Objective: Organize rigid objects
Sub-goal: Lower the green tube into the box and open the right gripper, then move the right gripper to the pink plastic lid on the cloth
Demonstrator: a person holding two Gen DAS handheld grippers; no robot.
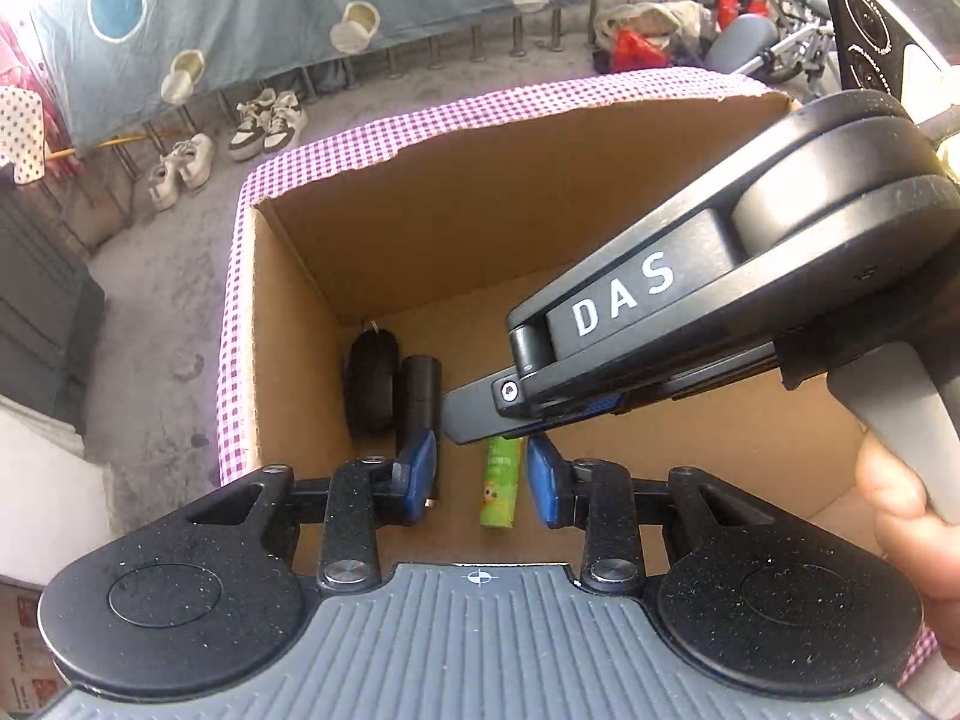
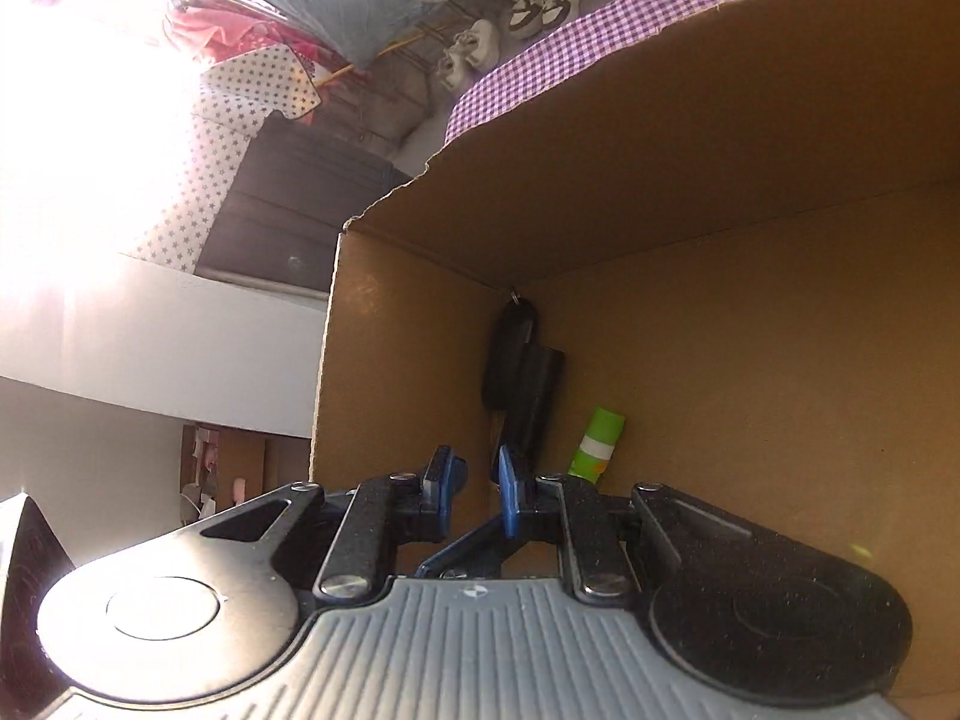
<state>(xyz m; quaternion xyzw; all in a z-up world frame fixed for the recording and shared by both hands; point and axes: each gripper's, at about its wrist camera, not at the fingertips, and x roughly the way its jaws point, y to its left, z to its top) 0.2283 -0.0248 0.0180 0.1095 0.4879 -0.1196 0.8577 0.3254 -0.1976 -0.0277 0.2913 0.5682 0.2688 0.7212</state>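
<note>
**Two grippers reach into a cardboard box holding three small items**

A large open cardboard box (image 1: 456,228) fills both views, its walls plain matte brown with ragged cut edges. It stands on a purple-and-white checked cloth (image 1: 372,138) covering the bench. The box seems to be the collecting place, since the items lie together near one corner.

The right gripper (image 2: 474,480), a bulky black plastic tool, reaches down into the box. Its blue fingers stand slightly apart and hold nothing. The left gripper (image 1: 480,474) hangs above the box floor, its fingers spread wide and empty.

Just beyond the left gripper's left finger lie a dark oval key fob (image 1: 372,384) with a metal ring, tucked into the corner, and beside it a matte black cylinder (image 1: 419,402), touching or nearly so. Between the left gripper's fingers, lower on the box floor, lies a small smooth green tube (image 1: 499,483) with a printed label, probably just set down or about to be nudged into line.
</note>
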